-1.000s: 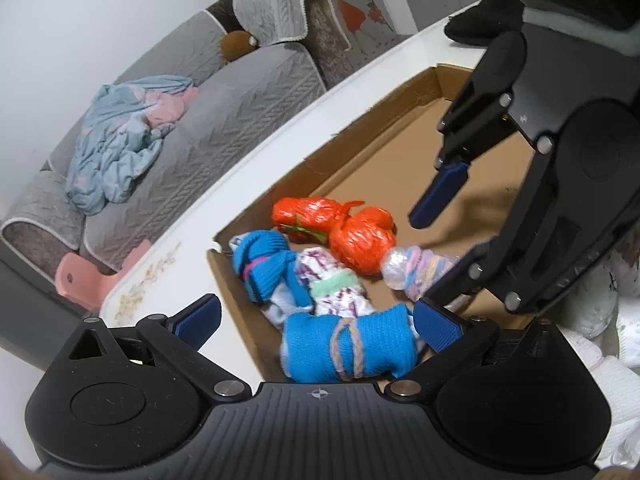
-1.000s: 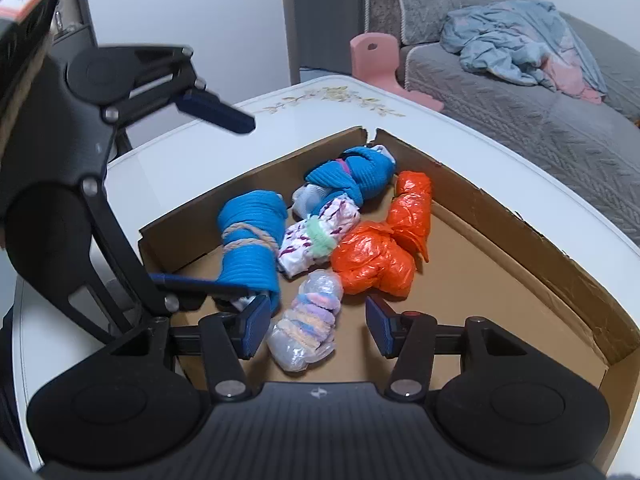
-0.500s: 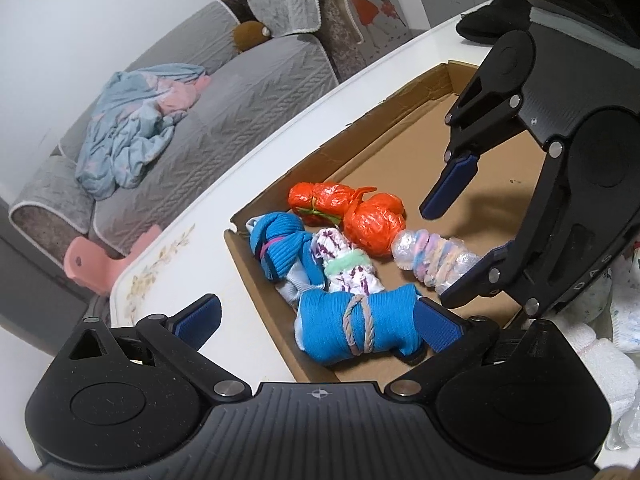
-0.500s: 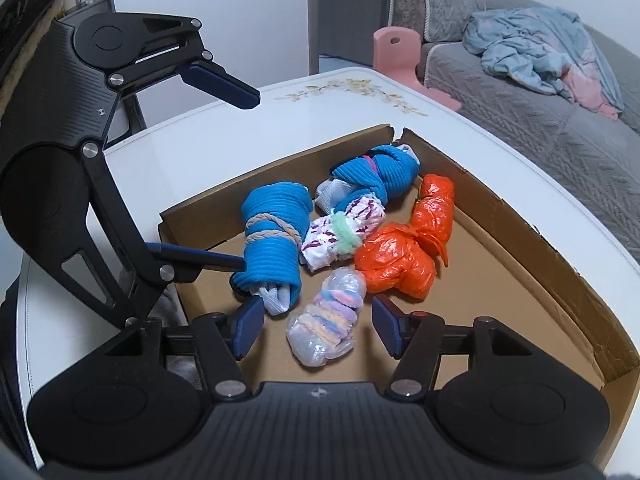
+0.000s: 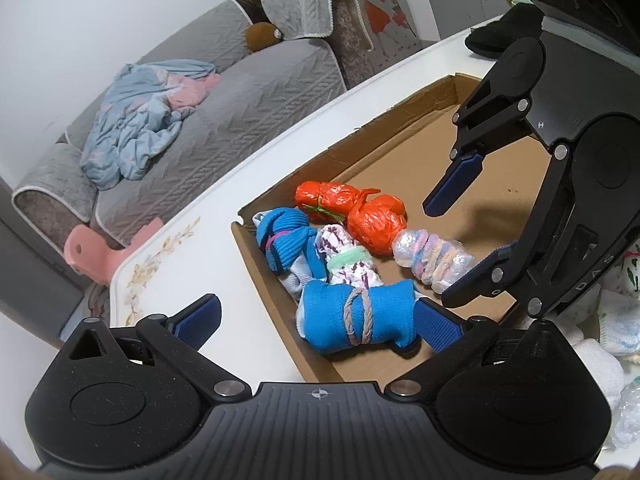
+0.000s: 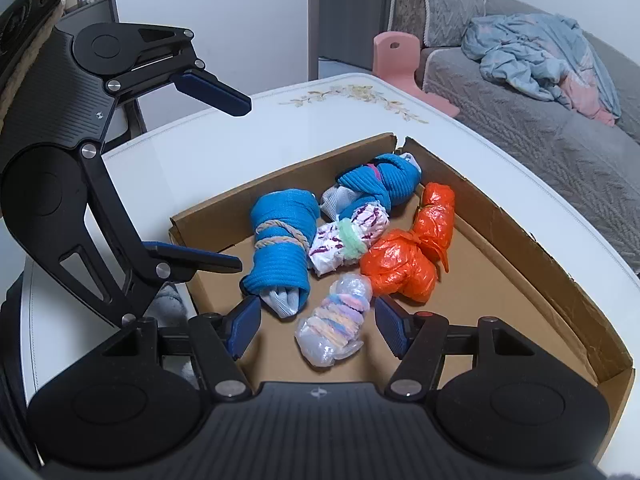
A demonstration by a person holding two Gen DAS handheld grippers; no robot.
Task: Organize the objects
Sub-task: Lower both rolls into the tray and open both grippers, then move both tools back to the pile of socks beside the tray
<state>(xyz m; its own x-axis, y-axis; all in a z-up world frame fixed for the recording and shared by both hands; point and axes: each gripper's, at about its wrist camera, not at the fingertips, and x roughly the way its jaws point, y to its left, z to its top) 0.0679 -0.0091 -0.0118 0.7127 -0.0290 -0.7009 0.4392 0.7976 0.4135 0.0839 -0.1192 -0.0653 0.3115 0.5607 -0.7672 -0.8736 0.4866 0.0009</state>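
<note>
Right tool (image 6: 318,326) gapes over a clear-wrapped bundle (image 6: 338,322), seemingly not touching, in the cardboard tray (image 6: 520,240).

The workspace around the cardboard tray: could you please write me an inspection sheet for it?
Surface: white table with a floral print, carrying a shallow cardboard tray.
Job's things: five bundles in the tray: blue roll tied with cord, second blue bundle, white-and-purple bundle, orange plastic bundle, clear pastel bundle.
Clutter: white cloth items beside the tray; a black item at the table's far edge.
Grippers: left hand-held gripper open; right hand-held gripper open, the clear pastel bundle between its fingers, untouched.
Cables: nothing seen.
Surroundings: grey sofa with crumpled blue clothing; pink stool.
</note>
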